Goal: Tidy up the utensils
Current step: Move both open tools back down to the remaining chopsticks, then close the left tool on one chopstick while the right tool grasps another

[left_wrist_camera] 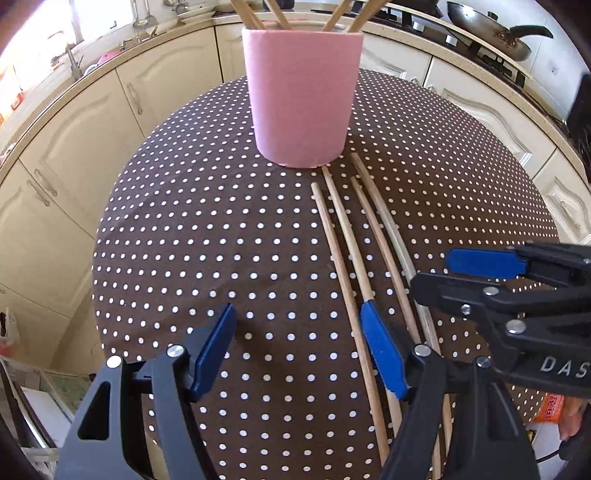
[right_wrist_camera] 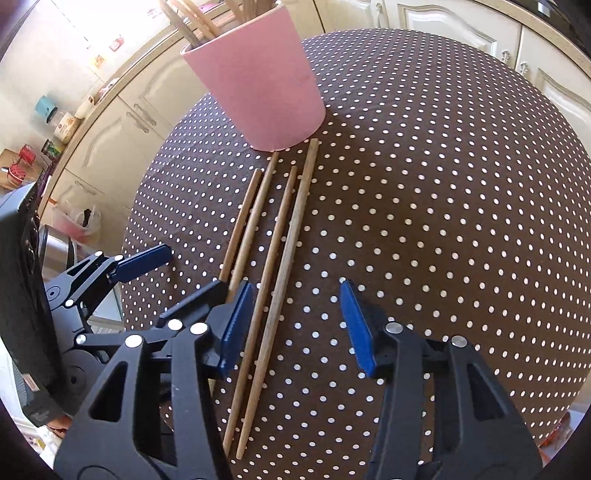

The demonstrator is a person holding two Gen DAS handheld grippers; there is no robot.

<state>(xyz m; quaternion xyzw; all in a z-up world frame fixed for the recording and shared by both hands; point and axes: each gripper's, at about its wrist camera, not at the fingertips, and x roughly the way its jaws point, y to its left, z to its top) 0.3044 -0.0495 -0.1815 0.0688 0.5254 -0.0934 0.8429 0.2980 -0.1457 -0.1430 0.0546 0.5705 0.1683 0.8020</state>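
Between the fingers of the right tongs (right_wrist_camera: 293,325), which stood wide and held nothing, lay the near ends of two of the loose chopsticks (right_wrist_camera: 275,251). The left tongs (left_wrist_camera: 297,343) were likewise spread wide and empty, low over the desk (left_wrist_camera: 184,240), with one blue pad over a stick. Both tools hung just beside each other, the right one showing at the edge of the left wrist view (left_wrist_camera: 484,273).

Closing from there could likely pinch two sticks at once, since they lay nearly touching and parallel; one might then slip free or swing crooked. The two tools were close enough that they might knock together. A stick lifted carelessly could also nudge the pink cup (right_wrist_camera: 258,85), which stood at the far tips of the row and looked light.

By count: four chopsticks lay on the dotted cloth, one cup stood upright, and at least four more sticks (left_wrist_camera: 266,14) rose from it, though the rim hid any others.
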